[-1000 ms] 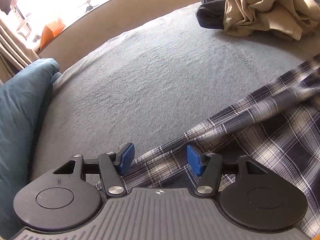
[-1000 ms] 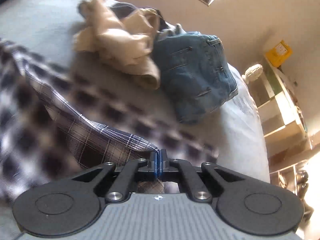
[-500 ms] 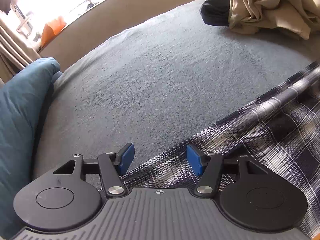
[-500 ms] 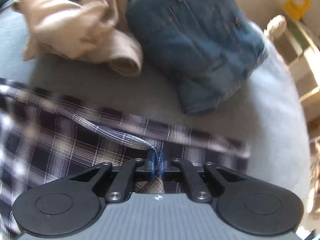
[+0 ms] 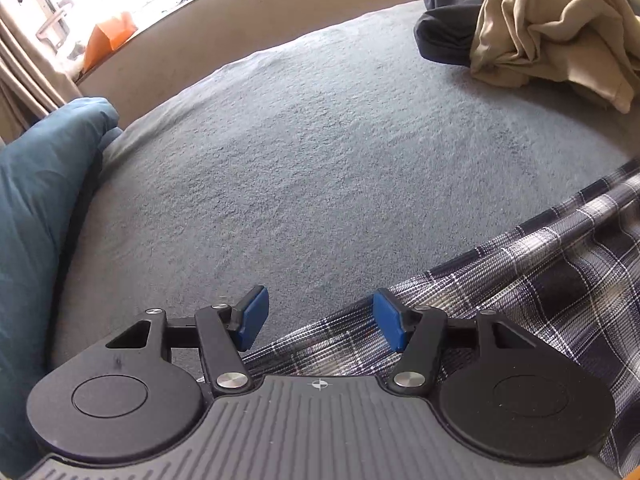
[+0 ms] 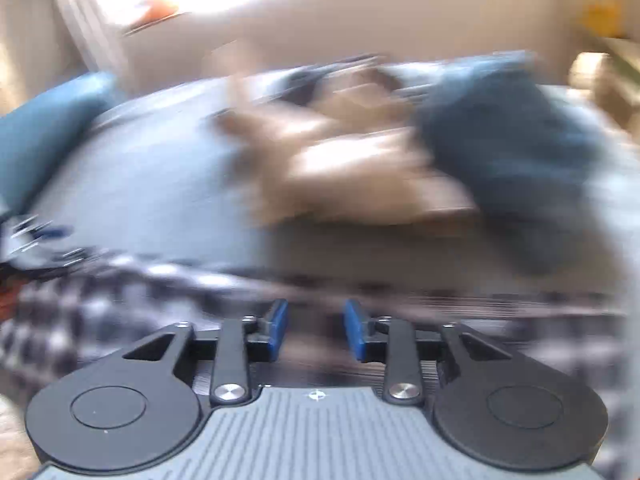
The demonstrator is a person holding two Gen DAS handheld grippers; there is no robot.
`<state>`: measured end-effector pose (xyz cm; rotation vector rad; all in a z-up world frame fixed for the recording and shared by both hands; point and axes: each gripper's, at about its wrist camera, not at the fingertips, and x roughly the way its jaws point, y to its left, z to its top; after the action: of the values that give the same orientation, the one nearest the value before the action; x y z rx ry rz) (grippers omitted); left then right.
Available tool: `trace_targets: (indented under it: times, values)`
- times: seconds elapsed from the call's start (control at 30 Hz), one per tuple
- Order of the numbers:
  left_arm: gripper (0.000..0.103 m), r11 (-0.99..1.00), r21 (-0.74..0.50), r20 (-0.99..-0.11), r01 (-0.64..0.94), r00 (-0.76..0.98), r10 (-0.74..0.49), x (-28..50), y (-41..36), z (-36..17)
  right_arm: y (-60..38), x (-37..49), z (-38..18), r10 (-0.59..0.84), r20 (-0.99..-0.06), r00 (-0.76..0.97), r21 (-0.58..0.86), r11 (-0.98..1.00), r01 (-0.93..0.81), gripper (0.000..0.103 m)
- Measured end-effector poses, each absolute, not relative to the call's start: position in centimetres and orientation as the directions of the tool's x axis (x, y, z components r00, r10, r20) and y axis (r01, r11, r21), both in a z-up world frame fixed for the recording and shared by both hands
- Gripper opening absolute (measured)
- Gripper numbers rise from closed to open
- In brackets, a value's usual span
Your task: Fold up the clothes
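A navy and white plaid garment lies spread on the grey bed cover, its edge running under my left gripper. That gripper hovers open over the edge, and its blue pads do not press on the cloth. The right wrist view is blurred by motion. In it my right gripper stands open just above the plaid cloth, with nothing pinched between its pads.
A crumpled beige garment and a dark one lie at the far right of the bed. Blue jeans sit beside the beige garment. A teal pillow lines the left side. A wall and a window ledge lie behind.
My right gripper has opened and let go of the plaid edge it held, and it has swung round to face the window. The plaid cloth has settled flat. My left gripper has stayed put.
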<state>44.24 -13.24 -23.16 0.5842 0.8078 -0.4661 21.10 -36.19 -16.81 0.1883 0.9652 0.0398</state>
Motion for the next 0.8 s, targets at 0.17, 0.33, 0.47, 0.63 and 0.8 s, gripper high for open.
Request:
trace_targets:
  times: [0.17, 0.33, 0.47, 0.63, 0.8]
  values:
    - [0.058, 0.749, 0.314, -0.761, 0.583, 0.626, -0.168, 44.3, -13.3, -23.7, -29.8, 27.8, -22.9, 0.179, -0.816, 0.550, 0.230, 0.973, 0.024, 0.014]
    - [0.058, 0.745, 0.309, -0.758, 0.592, 0.626, -0.183, 44.4, -13.0, -23.3, -29.4, 30.5, -22.7, 0.125, -0.795, 0.594, 0.240, 0.963, 0.119, 0.011]
    - [0.058, 0.730, 0.303, -0.754, 0.612, 0.622, -0.209, 44.0, -12.4, -22.7, -29.1, 28.8, -20.5, 0.173, -0.787, 0.592, 0.264, 0.962, 0.069, 0.012]
    - [0.058, 0.679, 0.312, -0.755, 0.664, 0.607, -0.248, 42.7, -12.5, -23.2, -25.7, 29.4, -23.2, 0.217, -0.843, 0.492, 0.241, 0.970, -0.016, 0.012]
    - [0.058, 0.658, 0.321, -0.744, 0.682, 0.611, -0.270, 41.9, -13.4, -23.1, -25.9, 31.6, -25.2, 0.179, -0.802, 0.570, 0.306, 0.942, 0.135, 0.010]
